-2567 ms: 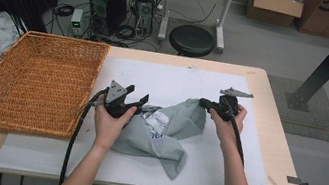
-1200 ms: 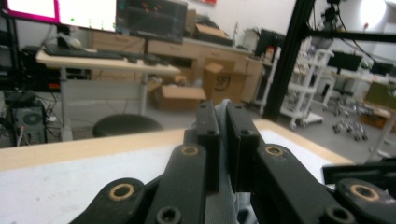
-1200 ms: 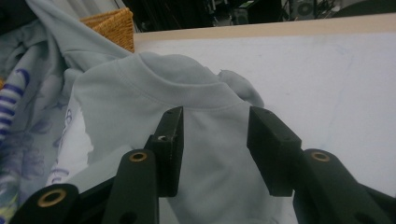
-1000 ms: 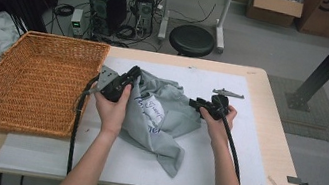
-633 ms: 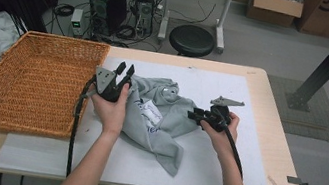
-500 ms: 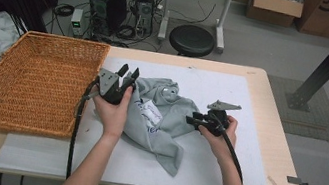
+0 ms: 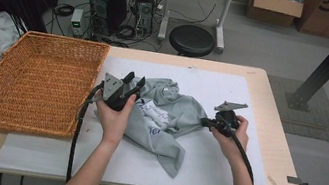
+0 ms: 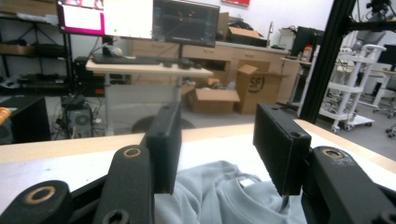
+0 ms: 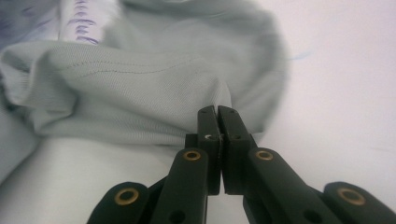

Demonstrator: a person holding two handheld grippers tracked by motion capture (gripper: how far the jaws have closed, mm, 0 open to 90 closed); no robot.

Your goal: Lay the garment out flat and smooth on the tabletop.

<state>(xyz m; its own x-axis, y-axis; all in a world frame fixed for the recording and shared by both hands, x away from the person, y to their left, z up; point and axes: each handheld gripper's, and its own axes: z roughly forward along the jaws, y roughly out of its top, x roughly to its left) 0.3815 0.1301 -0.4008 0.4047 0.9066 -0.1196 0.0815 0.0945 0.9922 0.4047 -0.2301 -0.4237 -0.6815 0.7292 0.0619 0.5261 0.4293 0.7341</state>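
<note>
On the white mat point(image 7: 233, 91) in the middle of the table point(image 7: 272, 105) we see one grey shirt point(image 7: 168, 118), crumpled, with printed writing showing on a white patch. Our right gripper point(image 7: 206, 123) meets its right edge; its jaws have just closed and now pinch a fold of the cloth, as the right gripper view shows point(image 9: 218, 112). Our left gripper point(image 7: 135, 81) hangs over the shirt's far left part, its jaws partly apart after opening, with nothing between them. Left of the mat lies one wicker basket point(image 7: 27, 80). Beyond the table we count one black stool point(image 7: 191, 40) and one computer tower point(image 7: 108, 7).
</note>
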